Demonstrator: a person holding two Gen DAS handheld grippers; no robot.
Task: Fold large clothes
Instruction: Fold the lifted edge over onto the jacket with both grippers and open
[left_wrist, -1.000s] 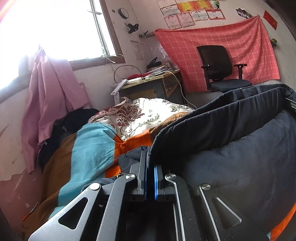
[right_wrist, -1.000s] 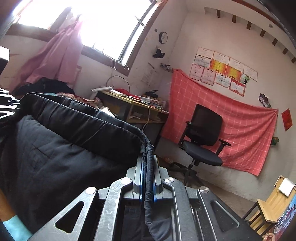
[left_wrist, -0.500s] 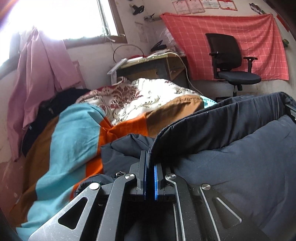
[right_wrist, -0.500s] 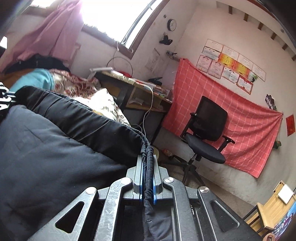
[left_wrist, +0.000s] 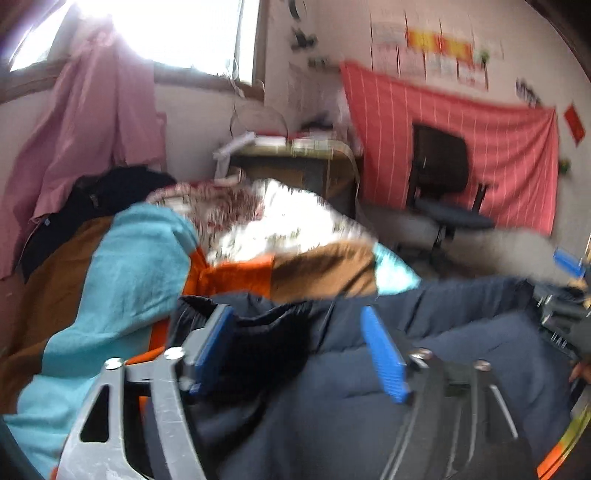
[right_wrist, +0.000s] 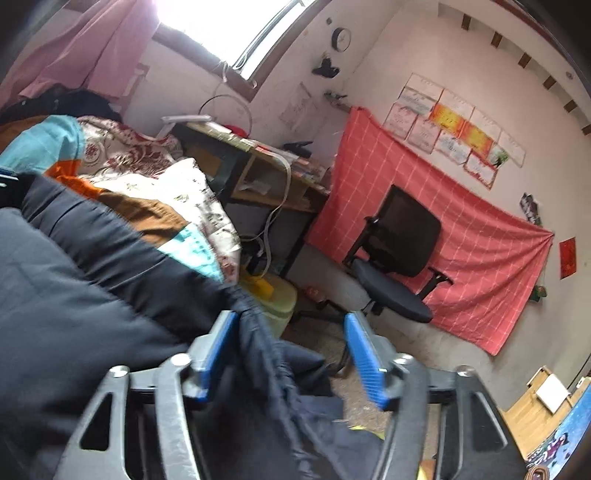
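A large dark navy padded garment (left_wrist: 424, 354) lies on the bed over the striped blanket; it also fills the left of the right wrist view (right_wrist: 74, 295). My left gripper (left_wrist: 299, 343) is open, its blue pads apart, with the garment's edge lying loose between the fingers. My right gripper (right_wrist: 288, 354) is open too; a corner of the garment (right_wrist: 258, 350) hangs against the left pad and droops down between the fingers. The right gripper also shows at the far right of the left wrist view (left_wrist: 565, 310).
A teal, orange and brown striped blanket (left_wrist: 122, 280) and a floral quilt (right_wrist: 147, 166) cover the bed. A desk (right_wrist: 251, 173) stands beyond it, a black office chair (right_wrist: 399, 258) in front of a red checked cloth (right_wrist: 461, 240). Pink curtain (left_wrist: 81, 125) hangs at the window.
Both grippers were shut on the garment's top edge and held it up; they lowered toward the bed and have now opened, and the garment has dropped onto the blanket.
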